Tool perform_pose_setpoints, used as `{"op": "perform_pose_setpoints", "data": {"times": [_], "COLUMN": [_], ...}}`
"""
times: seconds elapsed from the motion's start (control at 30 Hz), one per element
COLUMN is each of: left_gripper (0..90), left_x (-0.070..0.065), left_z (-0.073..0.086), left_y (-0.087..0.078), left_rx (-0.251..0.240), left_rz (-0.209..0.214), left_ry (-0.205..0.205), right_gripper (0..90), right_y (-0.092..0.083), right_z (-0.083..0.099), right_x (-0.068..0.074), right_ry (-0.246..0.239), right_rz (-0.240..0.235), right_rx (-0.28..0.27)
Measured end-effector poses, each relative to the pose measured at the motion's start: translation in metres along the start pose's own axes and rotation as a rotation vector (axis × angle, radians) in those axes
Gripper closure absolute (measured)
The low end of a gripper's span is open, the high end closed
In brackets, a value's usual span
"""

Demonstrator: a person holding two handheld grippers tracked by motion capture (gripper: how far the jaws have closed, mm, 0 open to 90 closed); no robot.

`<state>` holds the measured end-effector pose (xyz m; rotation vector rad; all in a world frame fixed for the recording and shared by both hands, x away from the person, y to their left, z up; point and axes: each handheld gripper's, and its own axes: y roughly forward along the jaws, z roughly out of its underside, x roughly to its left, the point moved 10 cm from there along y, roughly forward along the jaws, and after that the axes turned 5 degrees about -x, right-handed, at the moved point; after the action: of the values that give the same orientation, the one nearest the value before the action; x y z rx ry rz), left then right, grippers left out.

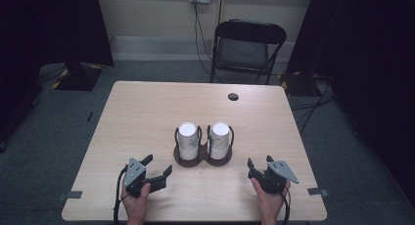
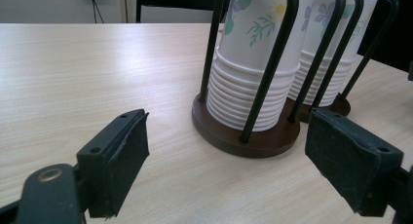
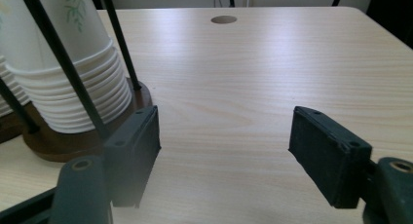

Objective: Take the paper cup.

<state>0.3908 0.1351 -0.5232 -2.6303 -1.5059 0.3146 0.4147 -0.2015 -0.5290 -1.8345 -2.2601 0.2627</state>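
Two stacks of white paper cups with a flower print, upside down, stand side by side in a dark wooden holder [image 1: 203, 160] with black wire loops at the table's middle. The left stack [image 1: 188, 141] [image 2: 253, 63] and the right stack [image 1: 219, 139] [image 3: 73, 63] rise above the base. My left gripper [image 1: 159, 169] [image 2: 226, 160] rests near the front edge, left of the holder, jaws open and empty, aimed at the left stack. At the holder's front right sits my right gripper [image 1: 259, 163] [image 3: 224, 146], open with nothing between its jaws.
The light wooden table [image 1: 147, 112] has a round cable hole [image 1: 233, 96] at its far side. A black folding chair [image 1: 247, 49] stands behind the table. Dark curtains hang at both sides, and cables run over the grey floor.
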Motion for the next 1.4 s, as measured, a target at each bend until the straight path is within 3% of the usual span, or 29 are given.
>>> {"op": "perform_pose_setpoints", "data": {"times": [0.53,0.83,0.93,1.4], "left_gripper": [15.6,15.6,15.6,15.8], "left_x": [0.003,0.003,0.003,0.004], "left_z": [0.0,0.001,0.001,0.001], "left_y": [0.001,0.002,0.002,0.001], "left_rx": [0.006,0.018,0.022,0.013], "left_rz": [-0.035,-0.07,-0.067,-0.056], "left_ry": [-0.012,0.016,0.019,0.001], "right_gripper": [37.0,38.2,38.3,37.6], "right_y": [-0.001,-0.002,-0.003,-0.007], "right_z": [0.001,-0.016,-0.018,-0.048], "right_x": [0.015,0.031,0.035,0.064], "right_ry": [0.008,-0.012,-0.025,-0.022], "right_rz": [-0.103,-0.17,-0.178,-0.32], "right_rx": [0.027,0.012,0.005,-0.025]}}
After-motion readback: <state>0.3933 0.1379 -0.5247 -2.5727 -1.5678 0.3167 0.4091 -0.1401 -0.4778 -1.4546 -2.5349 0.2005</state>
